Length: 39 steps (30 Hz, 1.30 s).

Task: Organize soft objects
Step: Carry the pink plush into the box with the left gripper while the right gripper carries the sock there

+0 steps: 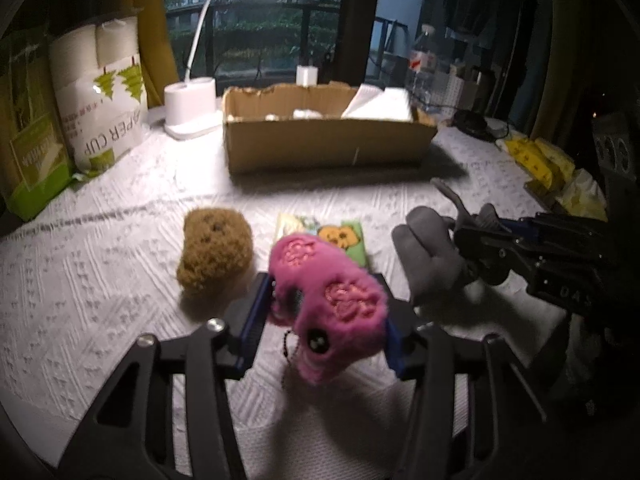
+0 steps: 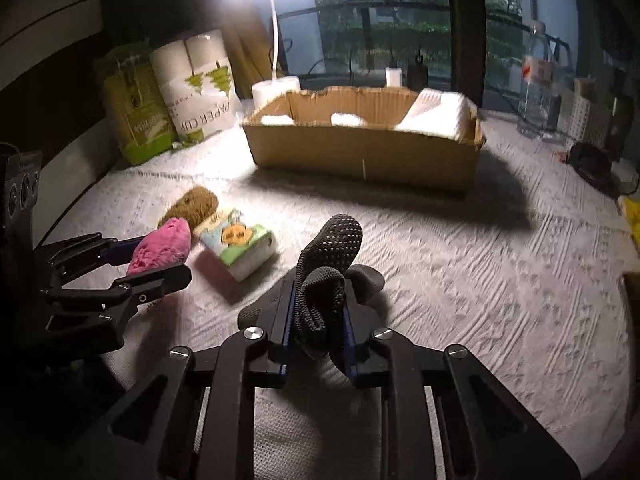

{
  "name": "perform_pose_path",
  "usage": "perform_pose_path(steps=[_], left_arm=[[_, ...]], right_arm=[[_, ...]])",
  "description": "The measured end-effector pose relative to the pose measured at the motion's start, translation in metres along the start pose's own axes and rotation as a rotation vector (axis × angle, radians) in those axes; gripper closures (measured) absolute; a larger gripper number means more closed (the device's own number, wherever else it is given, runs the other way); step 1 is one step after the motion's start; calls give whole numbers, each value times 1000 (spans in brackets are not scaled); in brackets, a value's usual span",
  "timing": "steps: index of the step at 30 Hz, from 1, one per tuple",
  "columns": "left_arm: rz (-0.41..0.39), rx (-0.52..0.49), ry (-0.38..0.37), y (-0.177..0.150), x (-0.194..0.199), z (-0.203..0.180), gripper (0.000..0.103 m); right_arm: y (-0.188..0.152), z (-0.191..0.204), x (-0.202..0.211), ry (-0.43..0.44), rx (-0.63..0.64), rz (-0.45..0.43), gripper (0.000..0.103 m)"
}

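Tabletop scene, left to right. Far left against the curtain: green-and-white plastic bag [image 2: 136, 120], then a clear pack of white paper cups printed "PAPER CUP" [image 2: 196, 92]. White gooseneck desk lamp [image 1: 192, 104] next, lit, base just beside the box.

Shallow open brown cardboard box [image 2: 360, 152] sits mid-table at the back. Inside: two small white items, one at the left wall, one near the middle; blurred, probably soft pads or tissue. A white folded stack [image 2: 436, 112] leans in its right end, rising above the rim.

In front, on the white embossed tablecloth [image 2: 520, 280]: brown fuzzy plush toy [image 1: 214, 248] lying free, then a green-and-white tissue pack with an orange cartoon print [image 2: 238, 244] just beside it.

Left gripper [image 1: 320, 320] is clamped on a pink furry plush keychain toy [image 1: 324, 300]; pads press both sides, its bead chain dangles below, toy lifted off the cloth. No earlier view to compare.

Right gripper [image 2: 318, 328] is clenched on a dark grey knit sock with grip dots [image 2: 328, 264]; cuff pinched between the blue pads, foot part sticking up and forward.

Right edge: clear plastic water bottle [image 2: 536, 80], upright, well apart from the box.
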<state>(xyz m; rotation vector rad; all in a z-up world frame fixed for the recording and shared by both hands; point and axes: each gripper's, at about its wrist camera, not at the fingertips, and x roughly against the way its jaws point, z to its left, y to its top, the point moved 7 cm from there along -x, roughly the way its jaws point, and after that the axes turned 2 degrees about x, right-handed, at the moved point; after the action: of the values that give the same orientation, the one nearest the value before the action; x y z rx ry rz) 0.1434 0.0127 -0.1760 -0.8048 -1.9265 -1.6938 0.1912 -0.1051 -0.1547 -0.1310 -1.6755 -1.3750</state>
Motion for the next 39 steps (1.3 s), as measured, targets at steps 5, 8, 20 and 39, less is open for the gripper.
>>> perform_pose_path(steps=[5, 8, 20, 39], left_arm=[[-30, -5, -12, 14, 10, 0, 52], [-42, -2, -14, 23, 12, 3, 52], [-113, -17, -4, 71, 17, 5, 52], [-213, -67, -2, 144, 10, -1, 52]], right_arm=[[19, -7, 13, -7, -4, -53, 82], [28, -12, 16, -13, -8, -70, 82], [64, -35, 27, -27, -16, -134, 82], [116, -59, 25, -17, -6, -218, 82]])
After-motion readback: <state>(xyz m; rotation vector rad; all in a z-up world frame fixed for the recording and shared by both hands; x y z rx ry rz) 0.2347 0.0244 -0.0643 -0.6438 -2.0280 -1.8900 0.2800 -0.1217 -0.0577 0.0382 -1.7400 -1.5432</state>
